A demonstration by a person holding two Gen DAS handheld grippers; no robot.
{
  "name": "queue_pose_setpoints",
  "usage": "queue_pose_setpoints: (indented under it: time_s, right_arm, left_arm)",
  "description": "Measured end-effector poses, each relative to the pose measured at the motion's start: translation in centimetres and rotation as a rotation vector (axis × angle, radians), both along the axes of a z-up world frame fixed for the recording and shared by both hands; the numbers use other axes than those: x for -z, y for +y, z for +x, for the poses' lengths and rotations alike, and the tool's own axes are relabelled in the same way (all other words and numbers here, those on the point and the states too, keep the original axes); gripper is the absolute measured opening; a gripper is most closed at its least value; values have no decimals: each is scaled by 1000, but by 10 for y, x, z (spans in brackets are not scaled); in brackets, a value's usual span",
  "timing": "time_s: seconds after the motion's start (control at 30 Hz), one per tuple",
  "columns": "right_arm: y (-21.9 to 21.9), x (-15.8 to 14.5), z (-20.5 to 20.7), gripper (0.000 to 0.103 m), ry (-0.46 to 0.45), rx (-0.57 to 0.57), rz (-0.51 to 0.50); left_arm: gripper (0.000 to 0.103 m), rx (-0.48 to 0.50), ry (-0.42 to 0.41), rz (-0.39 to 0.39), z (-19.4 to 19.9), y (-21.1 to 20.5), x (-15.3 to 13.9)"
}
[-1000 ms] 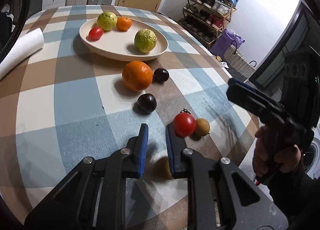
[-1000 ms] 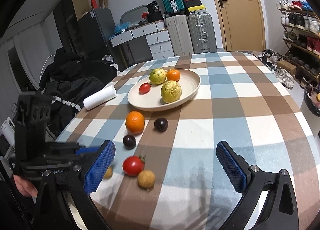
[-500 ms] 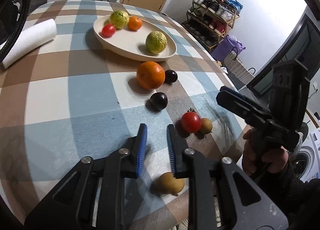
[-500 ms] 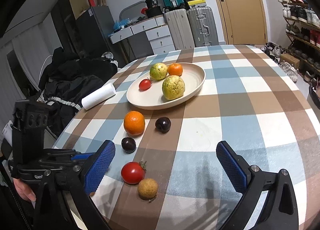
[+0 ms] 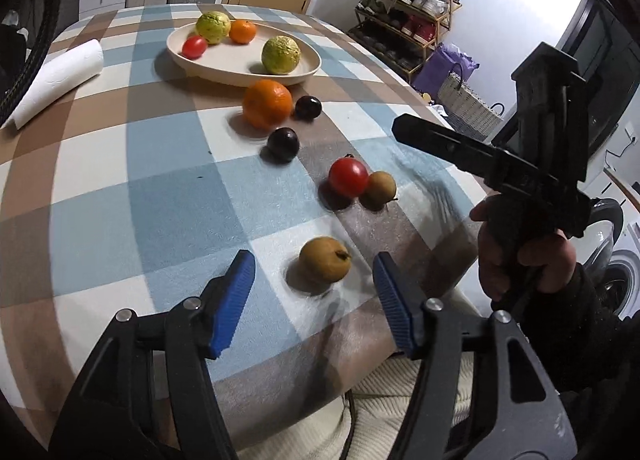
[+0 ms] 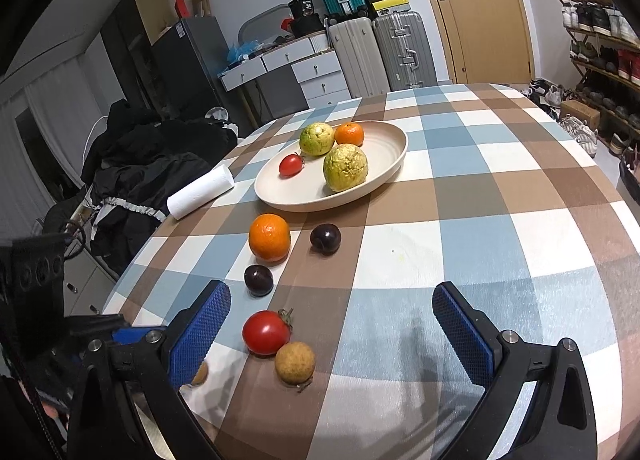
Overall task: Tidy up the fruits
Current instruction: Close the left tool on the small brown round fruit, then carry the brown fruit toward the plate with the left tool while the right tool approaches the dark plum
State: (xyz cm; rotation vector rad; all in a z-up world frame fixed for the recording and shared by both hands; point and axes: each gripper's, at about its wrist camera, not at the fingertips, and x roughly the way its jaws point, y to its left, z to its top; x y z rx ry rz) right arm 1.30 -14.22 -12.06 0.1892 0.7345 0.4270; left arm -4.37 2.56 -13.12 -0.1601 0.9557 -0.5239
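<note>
A round table under a blue, brown and white checked tablecloth [image 6: 480,195] fills both views, with suitcases, a drawer unit and a wooden door behind it and a shoe rack along the wall.

The left gripper [image 5: 314,294] hangs low over the near edge of the table with its blue-padded jaws spread wide. A brown longan [image 5: 325,264] lies on the cloth between them, touching neither pad. The right gripper [image 6: 332,320] also hovers with its jaws wide apart and nothing in them. Between them, on the cloth, lie a red tomato [image 6: 265,332] with a green stem and a second brown longan [image 6: 295,362], the two fruits touching.

Farther out sits a dark plum [image 6: 259,279], then an orange [image 6: 269,236] with another dark plum [image 6: 325,238] just beside it. Beyond these stands a shallow cream plate [image 6: 394,147]. It holds a small tomato [image 6: 291,164], a green guava [image 6: 317,138], a tangerine [image 6: 349,133] touching that guava, and a second, rougher yellow-green guava [image 6: 345,167] nearer the front rim. A roll of paper towel [image 6: 200,191] lies on its side near the table edge, apart from the plate.

In the left wrist view the person's right hand [image 5: 520,260] grips the handle of the other tool off the table's edge.
</note>
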Motion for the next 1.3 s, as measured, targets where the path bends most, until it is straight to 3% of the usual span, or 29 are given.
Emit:
queue_pose_setpoints:
  time_s: [0.13, 0.2, 0.23, 0.33, 0.57, 0.8, 1.03, 1.13, 1.17, 1.3]
  right_arm:
    - [0, 0, -3, 103, -7, -2, 3]
    - [0, 0, -4, 103, -7, -5, -1]
    - [0, 1, -4, 103, -7, -5, -2]
    - [-1, 2, -4, 103, -4, -4, 2]
    - [0, 2, 1, 103, 3, -11, 3]
    - [10, 2, 28, 103, 35, -43, -46]
    - [24, 2, 57, 101, 33, -74, -87]
    - [26, 6, 72, 93, 74, -74, -76]
    - [27, 8, 77, 85, 89, -79, -66]
    - [31, 13, 89, 67, 124, -90, -71]
  left_arm:
    - [57, 8, -5, -2, 4, -6, 2]
    - [46, 24, -11, 20, 4, -11, 2]
    - [35, 37, -9, 32, 3, -14, 3]
    - [25, 50, -21, 53, 2, -18, 4]
    - [25, 24, -33, 16, 9, -9, -1]
    - [25, -104, -75, -44, 21, 16, -19]
    - [25, -155, -89, -59, 44, 29, -32]
    - [25, -168, -113, -53, 56, 33, -40]
    - [25, -173, -119, -57, 61, 35, -43]
    - [25, -184, -120, -67, 75, 39, -48]
